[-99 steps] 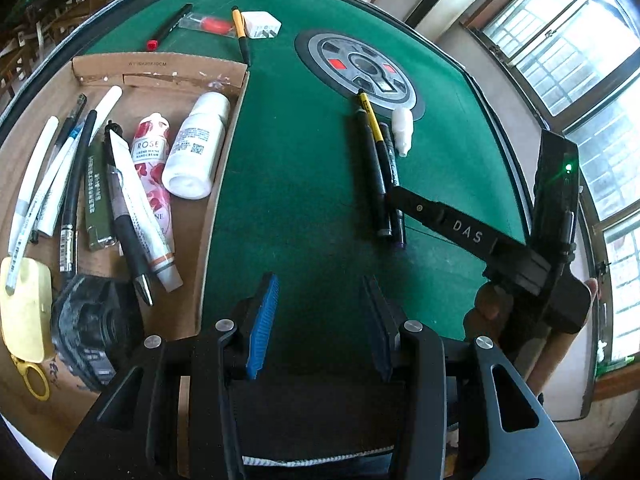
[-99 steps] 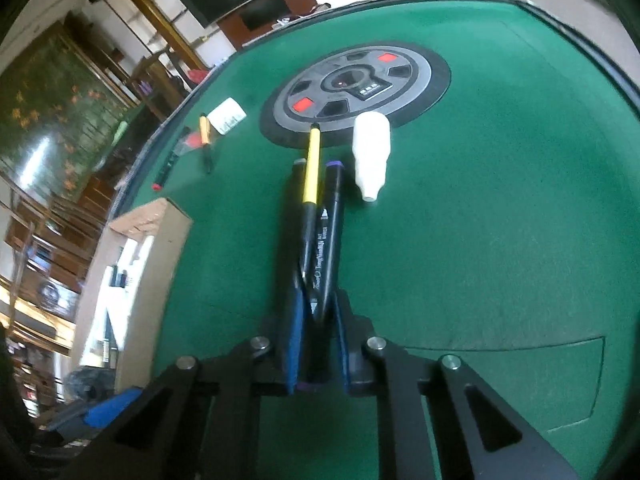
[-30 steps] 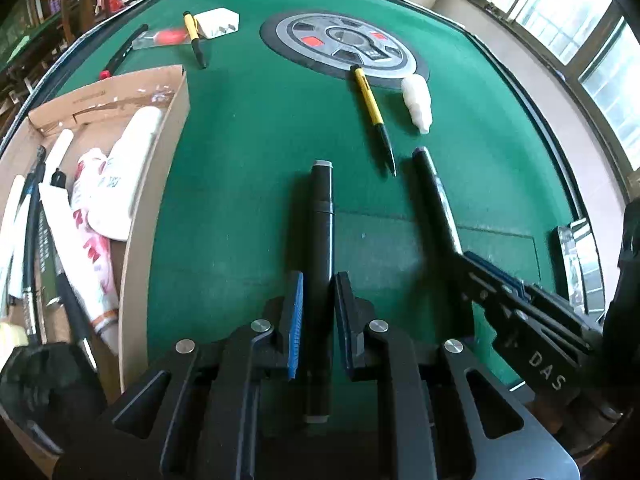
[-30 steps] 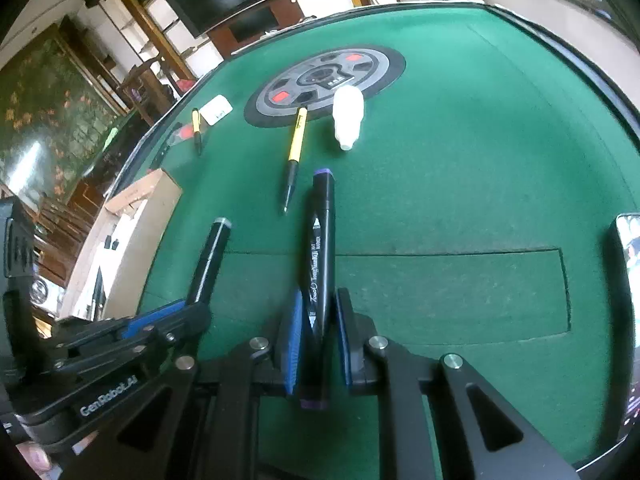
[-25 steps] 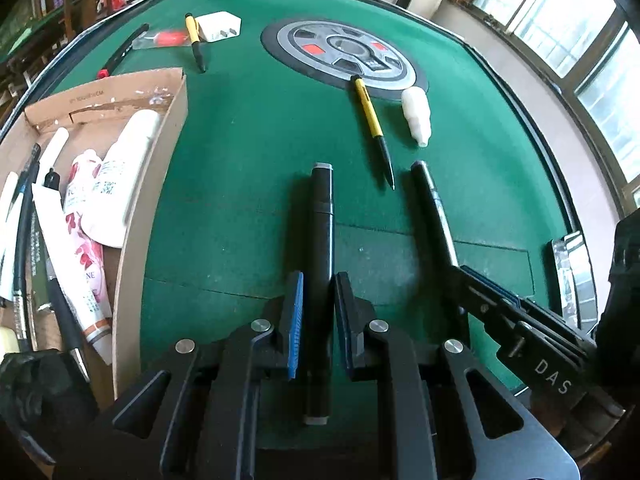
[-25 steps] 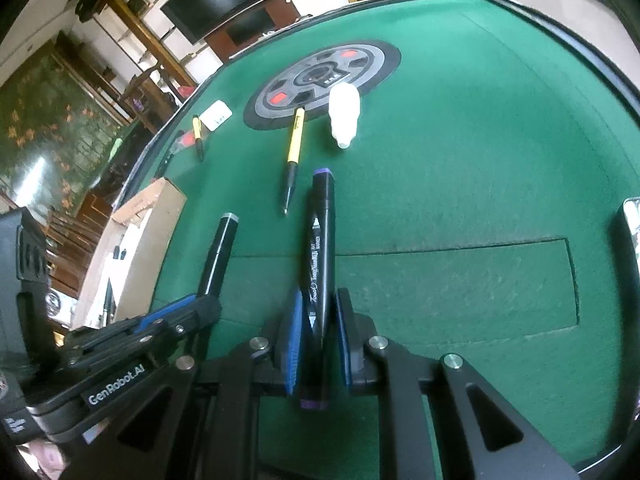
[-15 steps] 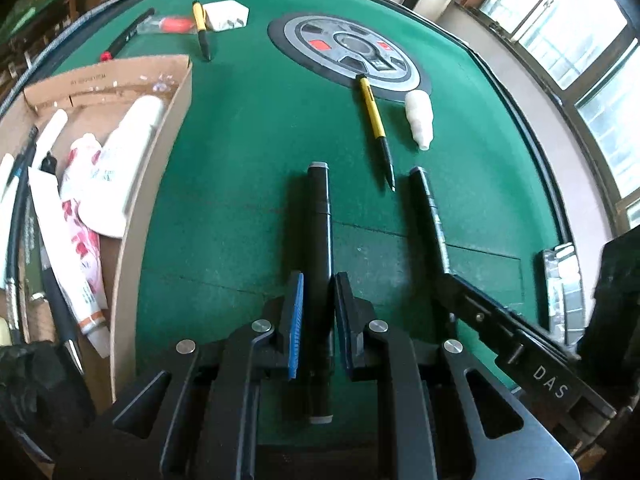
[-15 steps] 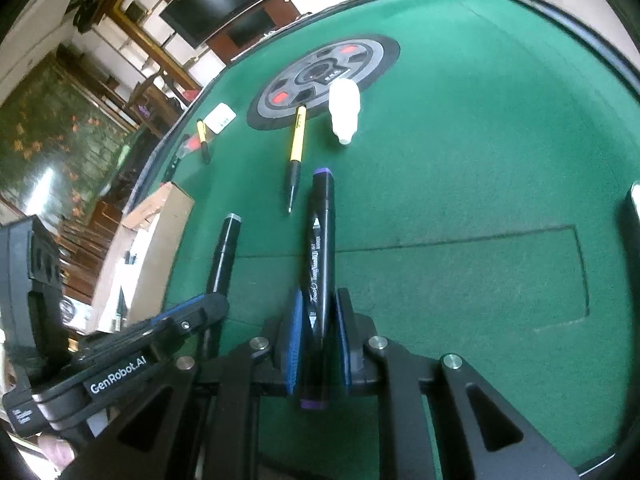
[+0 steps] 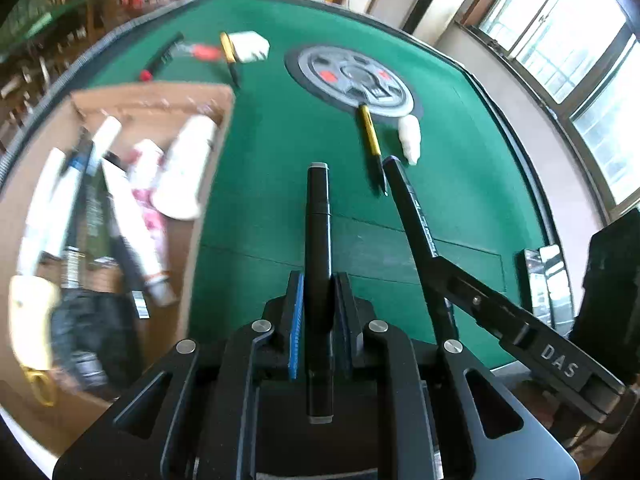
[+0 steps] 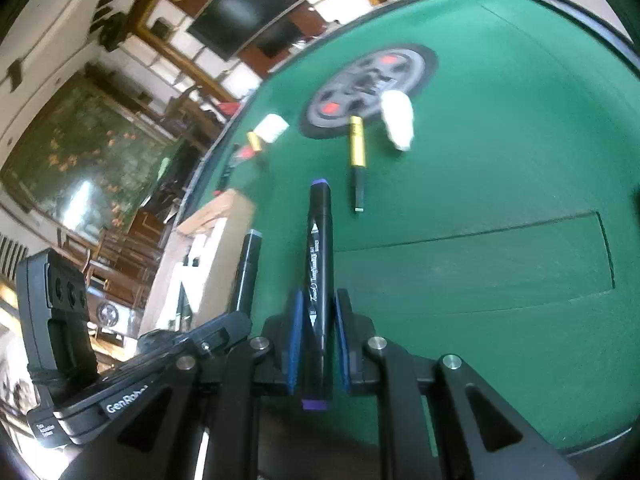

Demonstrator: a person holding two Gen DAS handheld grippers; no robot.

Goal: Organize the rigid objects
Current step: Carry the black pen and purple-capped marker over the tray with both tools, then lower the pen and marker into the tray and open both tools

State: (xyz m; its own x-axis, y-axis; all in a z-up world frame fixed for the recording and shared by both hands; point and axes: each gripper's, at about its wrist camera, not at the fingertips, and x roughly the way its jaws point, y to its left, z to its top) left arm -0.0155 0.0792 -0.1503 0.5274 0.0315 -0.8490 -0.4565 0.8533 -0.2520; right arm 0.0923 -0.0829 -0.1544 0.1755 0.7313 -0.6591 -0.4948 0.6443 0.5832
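Left tool [image 9: 318, 300] clamps black marker [image 9: 318, 216]; box [image 9: 200, 216] contents blurred

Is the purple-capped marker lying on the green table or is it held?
Held. The right gripper is shut on the purple-capped marker, whose barrel runs between the two pads, and it seems to hang above the green table.

A black marker [image 9: 318, 240] with a grey end cap points away, clamped lengthwise between the left jaws above the green surface [image 9: 280, 152]. A second black marker [image 10: 320, 276], purple-capped with white print, sits likewise in the right jaws. A yellow pen [image 9: 371, 138] and white bottle [image 9: 410, 140] lie beyond, side by side, near the cardboard box [image 9: 208, 184] of tubes.
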